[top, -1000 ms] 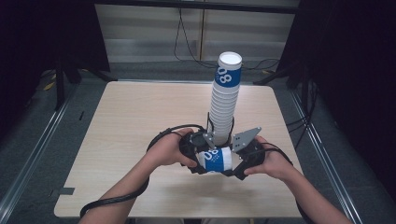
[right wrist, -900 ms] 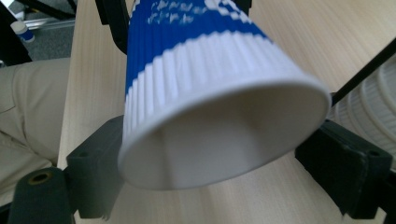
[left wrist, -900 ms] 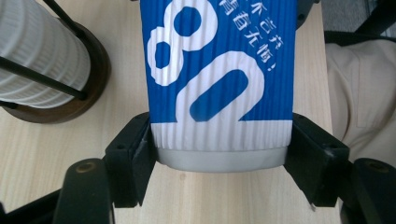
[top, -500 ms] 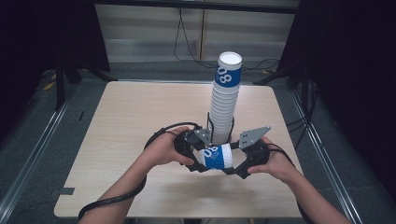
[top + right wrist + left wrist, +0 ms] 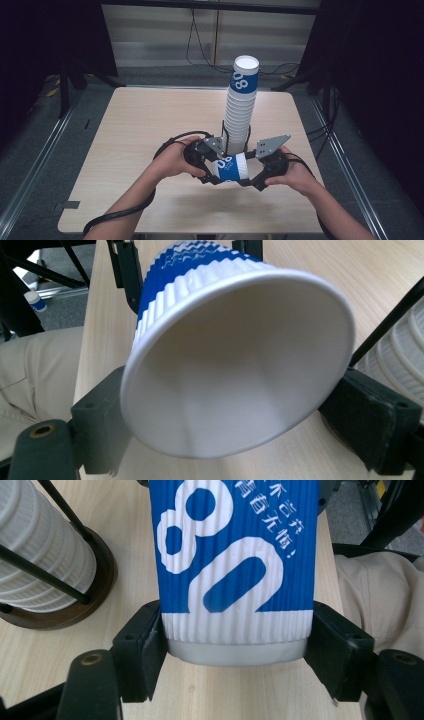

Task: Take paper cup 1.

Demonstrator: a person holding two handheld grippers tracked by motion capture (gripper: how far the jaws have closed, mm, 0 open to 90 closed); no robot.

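Observation:
A blue-and-white ribbed paper cup (image 5: 230, 167) marked "80" lies on its side just above the table, held between both grippers. My left gripper (image 5: 212, 169) is shut on its base end; in the left gripper view the black jaws press both sides of the cup (image 5: 235, 555) near its bottom, around the left gripper (image 5: 235, 655). My right gripper (image 5: 248, 175) is shut on the rim end. In the right gripper view the cup's open mouth (image 5: 235, 365) faces the camera, with the right gripper (image 5: 235, 427) clasping its rim from both sides.
A tall stack of the same cups (image 5: 240, 107) stands in a black rod holder on a round wooden base (image 5: 102, 577) just behind the grippers. The light wooden table (image 5: 145, 115) has free room at its left and far side. The person's trousers (image 5: 380, 600) lie past the near edge.
The right gripper has shifted slightly to the right and tilted its grey plate up. The cup stays held between both grippers at about the same spot.

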